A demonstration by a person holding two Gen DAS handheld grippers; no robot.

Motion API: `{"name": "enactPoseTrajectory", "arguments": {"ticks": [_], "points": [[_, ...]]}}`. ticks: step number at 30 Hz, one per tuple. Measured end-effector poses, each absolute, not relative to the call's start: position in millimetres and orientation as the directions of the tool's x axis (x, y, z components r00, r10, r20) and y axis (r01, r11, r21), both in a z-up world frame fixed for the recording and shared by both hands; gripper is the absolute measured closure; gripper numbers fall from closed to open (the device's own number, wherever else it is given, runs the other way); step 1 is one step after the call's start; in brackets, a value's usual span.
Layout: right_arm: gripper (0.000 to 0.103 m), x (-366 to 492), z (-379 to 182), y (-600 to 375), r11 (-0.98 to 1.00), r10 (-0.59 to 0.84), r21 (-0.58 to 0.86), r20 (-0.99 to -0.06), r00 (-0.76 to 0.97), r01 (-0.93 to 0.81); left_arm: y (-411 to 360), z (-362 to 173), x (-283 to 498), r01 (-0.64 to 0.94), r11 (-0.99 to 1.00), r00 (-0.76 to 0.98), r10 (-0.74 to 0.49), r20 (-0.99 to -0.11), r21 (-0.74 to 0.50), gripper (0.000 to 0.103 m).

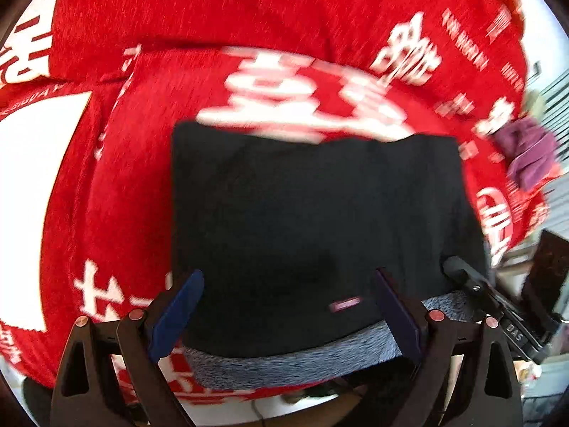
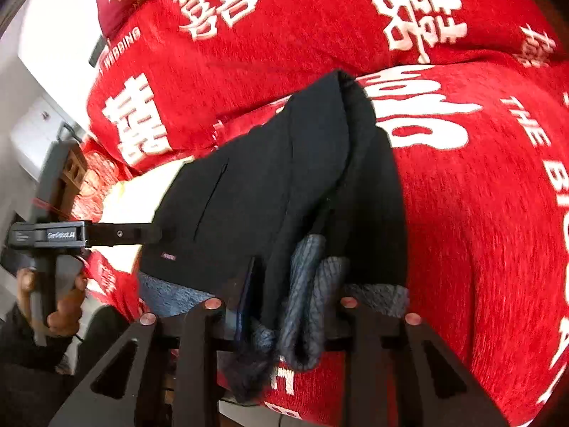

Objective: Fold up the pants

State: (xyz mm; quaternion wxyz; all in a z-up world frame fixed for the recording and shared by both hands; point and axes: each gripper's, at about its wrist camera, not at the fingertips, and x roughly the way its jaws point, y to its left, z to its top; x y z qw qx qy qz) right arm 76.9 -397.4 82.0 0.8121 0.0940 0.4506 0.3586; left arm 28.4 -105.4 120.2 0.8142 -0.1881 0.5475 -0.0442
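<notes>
The black pants [image 1: 313,227] lie folded into a rectangle on the red bedspread [image 1: 177,17], their grey fleece lining [image 1: 284,363] showing at the near edge. My left gripper [image 1: 288,306] is open, its blue pads either side of the near edge, a small label [image 1: 344,304] between them. My right gripper [image 2: 298,291] is shut on the pants [image 2: 270,185] at their right side, holding bunched black cloth and grey lining [image 2: 306,302] lifted. The right gripper shows in the left wrist view [image 1: 473,284]. The left gripper shows in the right wrist view [image 2: 106,233], held by a hand.
The bedspread [image 2: 462,195] with large white characters covers the bed. A purple cloth [image 1: 530,156] lies at the bed's right edge. Furniture and a white wall [image 2: 39,57] stand beyond the bed's left side.
</notes>
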Motion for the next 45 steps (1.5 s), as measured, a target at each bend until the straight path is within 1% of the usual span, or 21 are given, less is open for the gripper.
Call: {"name": "enactPoseTrajectory", "arguments": {"ticks": [3,4,6,7,8,10,11,13,14,17,20,22,24,26,29,33,35,38,42,43,45], "points": [[0.077,80.3,99.3,-406.0,0.726,0.681,0.498,-0.618,0.393,-0.474,-110.6,116.2,36.3,-0.135,0.924,0.400,-0.279,-0.873,-0.357,0.008],[0.077,85.5,95.0,-408.2,0.748,0.659,0.493,-0.633,0.407,-0.444,-113.9,108.4,40.6,-0.127,0.929,0.376,-0.280,-0.883,-0.349,0.008],[0.074,101.6,62.6,-408.1,0.808,0.584,0.474,-0.727,0.362,-0.350,-119.8,92.5,46.2,-0.124,0.955,0.344,-0.213,-0.915,-0.269,0.008],[0.071,102.4,57.3,-411.1,0.806,0.588,0.488,-0.722,0.364,-0.334,-121.2,89.2,46.1,-0.128,0.965,0.330,-0.176,-0.927,-0.229,0.008],[0.066,100.8,58.0,-416.2,0.787,0.617,0.524,-0.692,0.375,-0.327,-121.3,88.3,44.8,-0.130,0.968,0.323,-0.165,-0.932,-0.217,0.008],[0.054,97.3,68.0,-419.2,0.807,0.589,0.499,-0.710,0.386,-0.315,-117.5,96.2,39.7,-0.133,0.954,0.356,-0.206,-0.912,-0.267,0.008],[0.041,92.9,79.2,-421.8,0.844,0.536,0.441,-0.727,0.429,-0.307,-115.0,101.2,39.0,-0.133,0.946,0.378,-0.227,-0.897,-0.296,0.008],[0.024,82.3,108.1,-425.7,0.893,0.449,0.318,-0.694,0.563,-0.320,-110.9,110.8,42.4,-0.132,0.935,0.426,-0.247,-0.871,-0.330,0.008],[0.022,79.2,120.8,-425.4,0.899,0.436,0.280,-0.661,0.611,-0.338,-109.9,115.2,46.8,-0.135,0.929,0.445,-0.254,-0.859,-0.345,0.008],[0.020,91.2,151.8,-403.4,0.859,0.491,0.210,-0.592,0.639,-0.466,-109.7,118.5,70.3,-0.111,0.902,0.468,-0.322,-0.823,-0.417,0.008],[0.019,129.9,154.2,-359.2,0.744,0.632,0.292,-0.599,0.492,-0.601,-106.9,103.8,98.5,-0.148,0.907,0.449,-0.293,-0.844,-0.394,0.008],[0.019,161.7,133.3,-339.5,0.710,0.659,0.377,-0.652,0.375,-0.594,-102.3,83.6,111.5,-0.177,0.907,0.394,-0.290,-0.872,-0.381,0.008],[0.020,197.0,91.5,-331.0,0.766,0.587,0.395,-0.751,0.301,-0.508,-99.7,72.9,114.4,-0.169,0.895,0.381,-0.328,-0.864,-0.414,0.008],[0.020,210.0,65.2,-333.1,0.791,0.556,0.412,-0.793,0.248,-0.453,-101.3,70.8,115.9,-0.160,0.899,0.372,-0.328,-0.868,-0.408,0.008],[0.020,204.0,68.4,-337.5,0.794,0.554,0.399,-0.785,0.276,-0.459,-104.7,76.5,116.0,-0.145,0.912,0.356,-0.315,-0.880,-0.385,0.008],[0.019,180.3,97.4,-357.3,0.818,0.530,0.364,-0.778,0.338,-0.446,-98.0,107.6,78.3,-0.145,0.901,0.420,-0.318,-0.850,-0.409,0.008],[0.019,141.5,117.8,-371.4,0.808,0.529,0.315,-0.758,0.380,-0.497,-101.6,114.8,50.9,-0.123,0.906,0.441,-0.317,-0.840,-0.406,0.008],[0.019,85.8,132.2,-382.9,0.776,0.556,0.281,-0.728,0.402,-0.564,-120.6,107.8,18.3,-0.061,0.941,0.435,-0.276,-0.857,-0.334,0.008],[0.019,37.5,118.0,-388.0,0.741,0.599,0.311,-0.707,0.376,-0.595,-131.1,74.6,10.1,-0.047,0.970,0.386,-0.204,-0.900,-0.241,0.006],[0.019,36.4,108.0,-386.8,0.746,0.595,0.320,-0.715,0.368,-0.584,-129.6,68.0,9.8,-0.058,0.967,0.383,-0.208,-0.900,-0.248,0.000],[0.019,44.0,85.3,-383.5,0.777,0.556,0.325,-0.756,0.345,-0.539,-123.8,65.4,6.9,-0.076,0.957,0.380,-0.233,-0.895,-0.281,0.000]]}}
